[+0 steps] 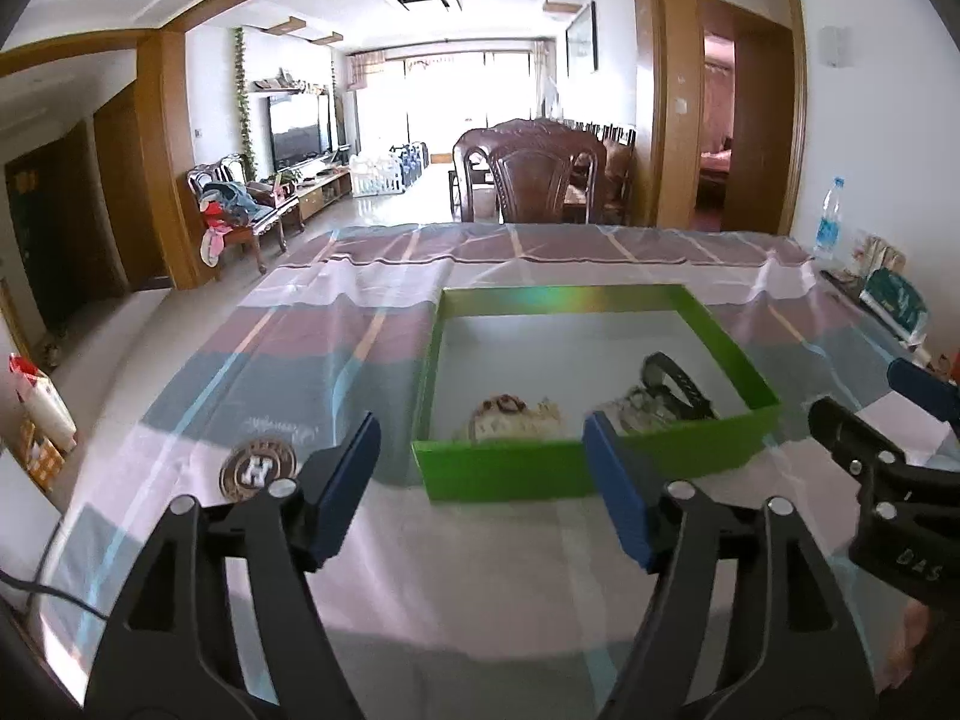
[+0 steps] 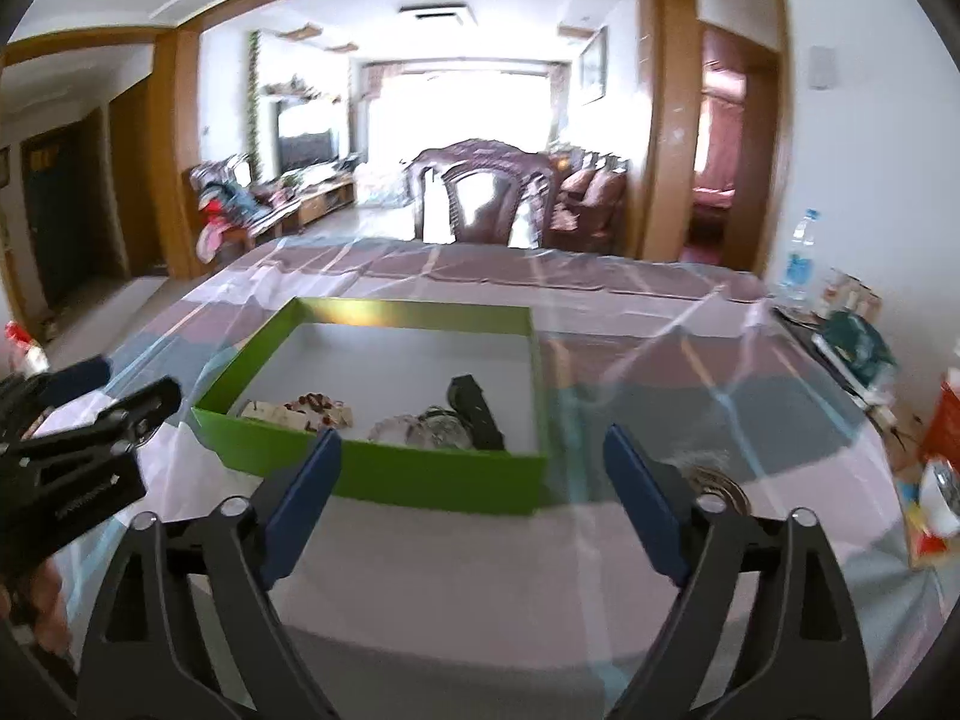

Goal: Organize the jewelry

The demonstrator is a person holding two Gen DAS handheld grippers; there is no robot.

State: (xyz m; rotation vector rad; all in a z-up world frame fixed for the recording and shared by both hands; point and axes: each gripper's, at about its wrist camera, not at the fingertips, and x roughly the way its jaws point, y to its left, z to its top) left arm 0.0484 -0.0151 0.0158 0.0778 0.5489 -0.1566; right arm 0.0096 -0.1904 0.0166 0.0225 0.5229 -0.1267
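Observation:
A green box (image 1: 498, 471) with a grey floor stands on the table. Inside lie a pale piece with red beads (image 1: 510, 414), a clear bracelet (image 1: 642, 405) and a black watch strap (image 1: 675, 378). My left gripper (image 1: 480, 432) hangs open just before the box's near wall, nothing between its blue pads. The right wrist view shows the same box (image 2: 420, 483), the beaded piece (image 2: 306, 411), the bracelet (image 2: 429, 429) and the strap (image 2: 477, 411). My right gripper (image 2: 473, 441) is open and empty before the box's near right corner.
A round brown badge with an H (image 1: 258, 468) lies left of the box. A round metal ring (image 2: 717, 489) lies right of it. A water bottle (image 1: 831, 219), packets and a green pack (image 1: 894, 297) line the table's right edge. A wooden chair (image 1: 534, 180) stands beyond.

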